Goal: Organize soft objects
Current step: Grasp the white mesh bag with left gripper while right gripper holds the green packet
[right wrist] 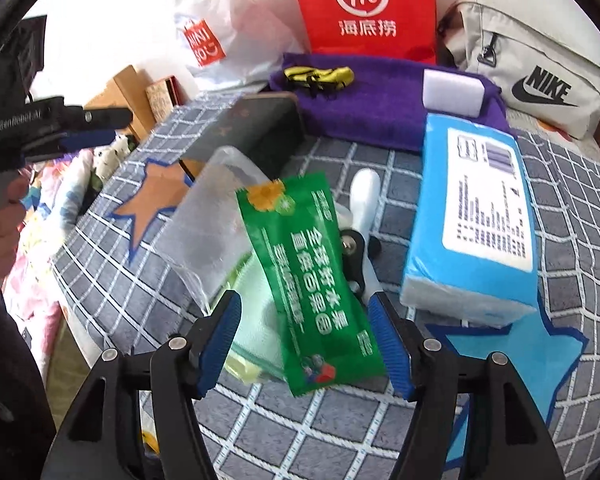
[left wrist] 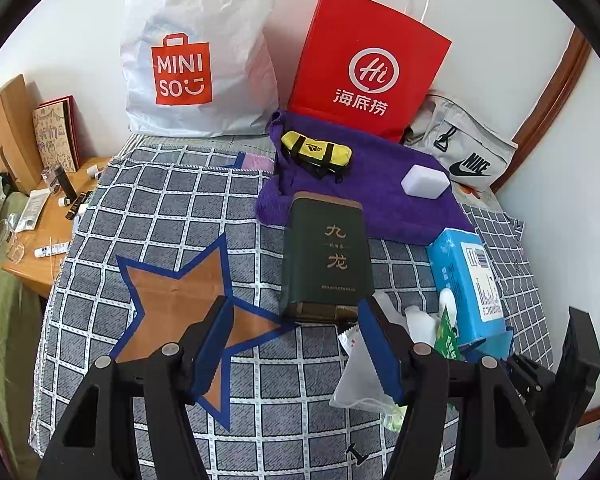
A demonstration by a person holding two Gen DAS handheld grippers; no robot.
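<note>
My left gripper (left wrist: 296, 332) is open over the checked cloth (left wrist: 160, 208), above an orange star patch (left wrist: 180, 300), with nothing between its fingers. A dark green box (left wrist: 326, 256) lies just ahead of it. Behind that, a purple towel (left wrist: 380, 196) carries a small yellow bag (left wrist: 316, 152) and a white sponge (left wrist: 425, 182). My right gripper (right wrist: 304, 320) is open. A green packet (right wrist: 308, 280) lies tilted between its fingers, and the pads do not press on it. Under the packet is a clear plastic bag (right wrist: 208, 232). A blue tissue pack (right wrist: 472, 220) rests on a blue star patch (right wrist: 520, 356).
A white Miniso bag (left wrist: 196, 60), a red paper bag (left wrist: 364, 64) and a grey Nike bag (left wrist: 464, 148) line the wall at the back. A white bottle (right wrist: 364, 196) lies beside the tissue pack. A wooden bedside table (left wrist: 44, 236) with small items stands left.
</note>
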